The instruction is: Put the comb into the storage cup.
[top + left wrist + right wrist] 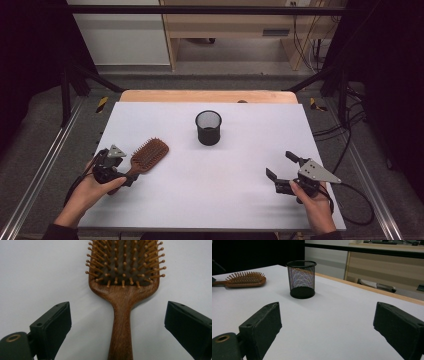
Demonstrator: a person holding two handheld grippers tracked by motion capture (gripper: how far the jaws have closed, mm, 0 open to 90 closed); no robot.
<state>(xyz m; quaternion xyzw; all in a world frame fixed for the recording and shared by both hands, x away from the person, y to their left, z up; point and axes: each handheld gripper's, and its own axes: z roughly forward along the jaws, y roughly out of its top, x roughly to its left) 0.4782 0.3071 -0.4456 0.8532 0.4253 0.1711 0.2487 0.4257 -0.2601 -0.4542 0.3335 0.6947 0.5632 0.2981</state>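
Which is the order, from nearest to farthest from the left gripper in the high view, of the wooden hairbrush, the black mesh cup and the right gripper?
1. The brown wooden paddle hairbrush, its handle between the open jaws of the left gripper, at the table's left.
2. The black wire-mesh cup, upright at the centre, farther back.
3. The right gripper, at the near right.

A reddish-brown wooden paddle hairbrush (123, 300) with lighter tan bristle pins is seen on the plain white table (240, 170), which is edged in pale wood. A black wire-mesh cup (301, 279) shows a fine grid pattern. Both tongs are matt black.
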